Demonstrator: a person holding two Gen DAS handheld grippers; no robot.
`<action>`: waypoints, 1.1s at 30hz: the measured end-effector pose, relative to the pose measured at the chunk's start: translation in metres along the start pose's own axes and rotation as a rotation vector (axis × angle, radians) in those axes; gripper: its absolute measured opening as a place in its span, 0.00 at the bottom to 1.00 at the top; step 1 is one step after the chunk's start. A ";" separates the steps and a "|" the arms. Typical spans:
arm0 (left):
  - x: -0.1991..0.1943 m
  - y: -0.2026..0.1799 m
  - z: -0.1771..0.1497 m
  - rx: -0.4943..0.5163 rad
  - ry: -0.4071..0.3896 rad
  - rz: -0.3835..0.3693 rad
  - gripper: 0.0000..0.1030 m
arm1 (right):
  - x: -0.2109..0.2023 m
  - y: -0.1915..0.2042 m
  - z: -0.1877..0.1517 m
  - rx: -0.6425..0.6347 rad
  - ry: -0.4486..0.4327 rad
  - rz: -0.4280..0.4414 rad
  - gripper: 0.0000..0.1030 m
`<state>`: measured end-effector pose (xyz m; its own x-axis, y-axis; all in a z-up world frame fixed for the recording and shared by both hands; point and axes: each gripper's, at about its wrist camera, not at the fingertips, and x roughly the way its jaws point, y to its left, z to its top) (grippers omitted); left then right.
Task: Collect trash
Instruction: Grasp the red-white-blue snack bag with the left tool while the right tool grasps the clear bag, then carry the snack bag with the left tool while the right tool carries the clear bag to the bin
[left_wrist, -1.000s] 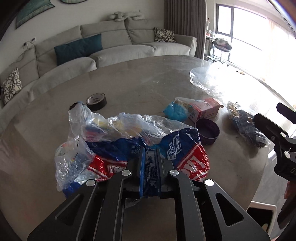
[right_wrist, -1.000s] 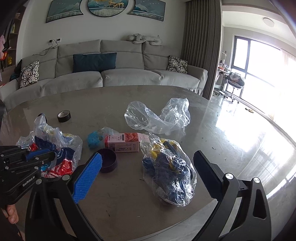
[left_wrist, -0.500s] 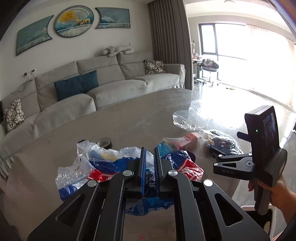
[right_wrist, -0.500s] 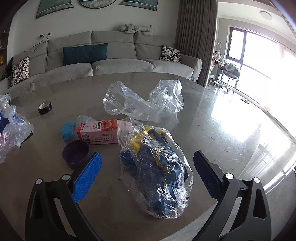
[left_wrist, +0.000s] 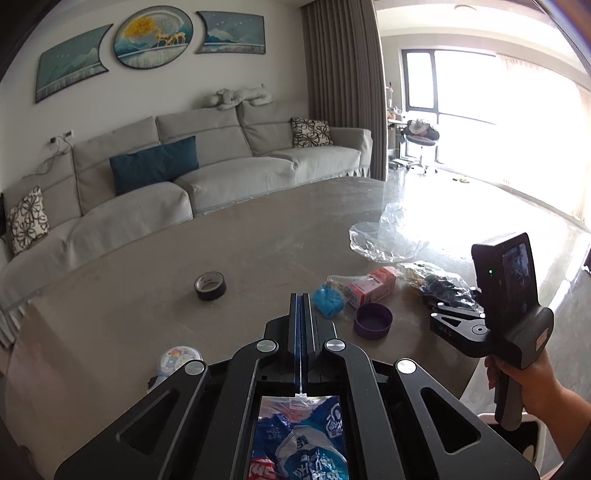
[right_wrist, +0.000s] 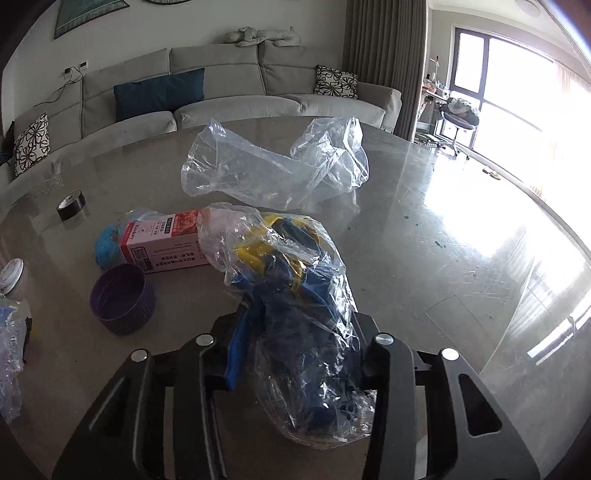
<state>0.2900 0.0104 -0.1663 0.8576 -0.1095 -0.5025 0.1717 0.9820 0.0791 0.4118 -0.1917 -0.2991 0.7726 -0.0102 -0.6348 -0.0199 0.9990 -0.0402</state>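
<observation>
My left gripper is shut on a clear bag of blue, red and white wrappers, which hangs below it above the table. My right gripper is closed around a clear bag of blue and yellow trash lying on the table; it also shows in the left wrist view. A pink carton, a blue crumpled wad, a purple cup and an empty clear bag lie on the table.
A black tape roll sits at mid table. A small round lid lies near the left gripper. The round grey table ends close in front; a white bin stands below its edge. A grey sofa stands behind.
My left gripper has lifted its bag off the table, so it now hangs below the fingers. My right gripper has moved forward and closed around the blue and yellow bag.
</observation>
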 end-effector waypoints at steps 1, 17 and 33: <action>0.000 0.000 0.000 -0.001 0.000 -0.003 0.00 | -0.002 0.000 0.001 0.000 0.001 0.001 0.21; 0.007 -0.005 -0.049 -0.041 0.177 0.001 0.14 | -0.109 0.005 -0.010 -0.073 -0.135 -0.012 0.13; 0.027 -0.048 -0.070 0.124 0.165 0.142 0.95 | -0.161 0.001 -0.010 -0.074 -0.192 -0.061 0.13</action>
<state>0.2709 -0.0286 -0.2435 0.7886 0.0646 -0.6116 0.1221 0.9582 0.2587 0.2811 -0.1895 -0.2053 0.8804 -0.0550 -0.4710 -0.0103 0.9908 -0.1350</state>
